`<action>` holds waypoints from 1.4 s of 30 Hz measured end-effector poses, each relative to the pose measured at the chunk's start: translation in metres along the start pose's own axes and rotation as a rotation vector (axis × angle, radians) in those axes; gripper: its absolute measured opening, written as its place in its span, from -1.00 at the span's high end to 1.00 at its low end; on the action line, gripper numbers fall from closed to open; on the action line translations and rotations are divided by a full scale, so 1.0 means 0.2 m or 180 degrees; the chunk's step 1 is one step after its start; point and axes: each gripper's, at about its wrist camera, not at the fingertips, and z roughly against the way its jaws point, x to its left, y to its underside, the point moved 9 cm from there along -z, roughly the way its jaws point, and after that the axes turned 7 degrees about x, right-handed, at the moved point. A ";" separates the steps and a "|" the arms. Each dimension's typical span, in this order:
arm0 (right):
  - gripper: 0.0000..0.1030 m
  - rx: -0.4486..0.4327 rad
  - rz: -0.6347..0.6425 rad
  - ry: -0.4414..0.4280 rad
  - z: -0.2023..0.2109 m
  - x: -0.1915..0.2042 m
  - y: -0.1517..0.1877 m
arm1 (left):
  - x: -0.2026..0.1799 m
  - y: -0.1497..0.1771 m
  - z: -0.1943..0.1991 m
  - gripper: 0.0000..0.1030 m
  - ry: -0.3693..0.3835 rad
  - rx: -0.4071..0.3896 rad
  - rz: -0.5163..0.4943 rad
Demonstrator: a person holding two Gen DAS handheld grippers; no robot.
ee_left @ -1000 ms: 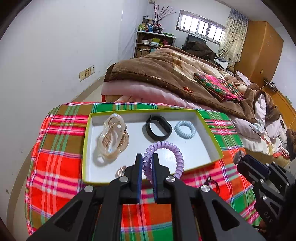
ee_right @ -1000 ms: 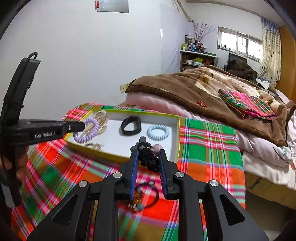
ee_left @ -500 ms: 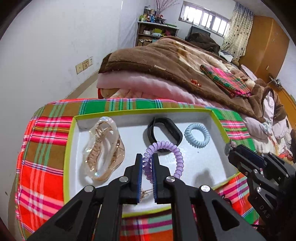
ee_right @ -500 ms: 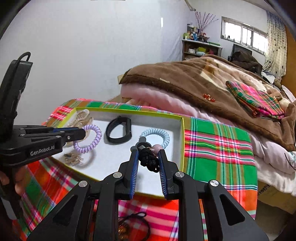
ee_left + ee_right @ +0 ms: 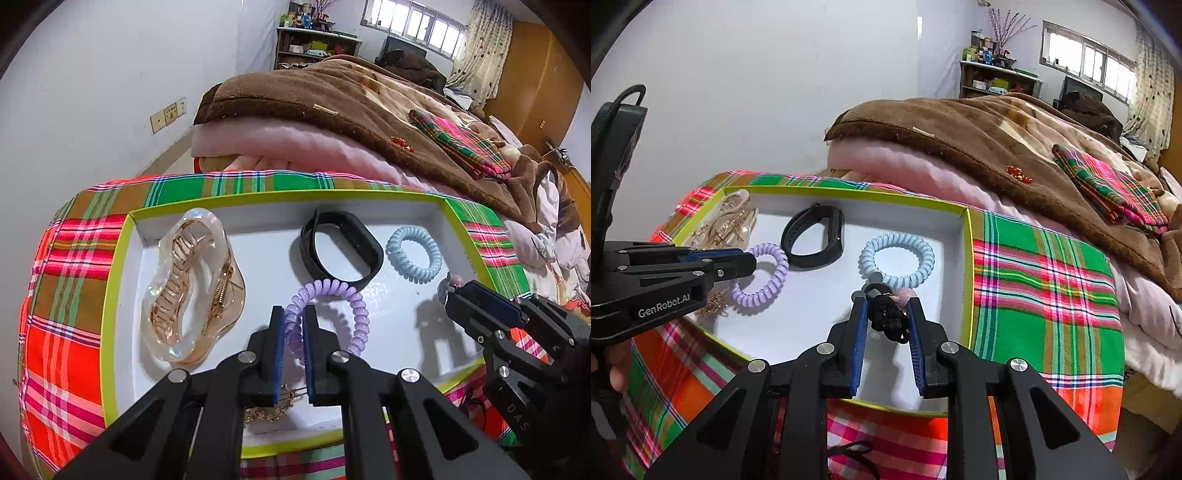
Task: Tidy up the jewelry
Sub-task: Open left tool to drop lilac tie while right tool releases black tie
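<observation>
A shallow white tray with a lime rim [image 5: 110, 306] [image 5: 967, 258] lies on a plaid cloth. In it are a clear hair claw [image 5: 192, 288] [image 5: 727, 221], a black band [image 5: 341, 249] [image 5: 814, 240], a blue coil tie [image 5: 413, 254] [image 5: 897, 260] and a small gold piece [image 5: 269, 408] [image 5: 711, 304]. My left gripper [image 5: 294, 317] [image 5: 738, 264] is shut on a purple coil tie [image 5: 332, 317] [image 5: 761, 275] over the tray's middle. My right gripper [image 5: 886, 306] [image 5: 452, 291] is shut on a black knotted hair tie with a pink bead [image 5: 888, 319], over the tray's right part.
The plaid cloth [image 5: 1041, 295] covers the table. A black cord item [image 5: 474, 406] [image 5: 849, 456] lies on the cloth in front of the tray. A bed with a brown blanket [image 5: 332, 96] stands right behind the table, and a white wall is to the left.
Both grippers have moved forward over the tray, each still holding its hair tie. The right one went from over the cloth to over the tray's right part.
</observation>
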 end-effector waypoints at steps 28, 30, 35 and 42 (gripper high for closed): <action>0.56 0.0053 -0.0027 -0.0031 -0.03 0.00 0.02 | 0.02 0.01 -0.03 0.71 -0.0015 0.0072 0.0028; 0.55 0.0052 -0.0048 -0.0032 -0.03 0.00 0.02 | 0.02 0.01 -0.03 0.64 -0.0001 0.0068 0.0033; 0.54 0.0053 -0.0071 -0.0001 -0.03 -0.01 0.02 | 0.02 0.01 -0.03 0.52 -0.0019 0.0064 0.0034; 0.46 0.0029 -0.0087 0.0017 -0.01 -0.01 0.02 | 0.01 0.01 -0.01 0.35 0.0000 0.0034 0.0055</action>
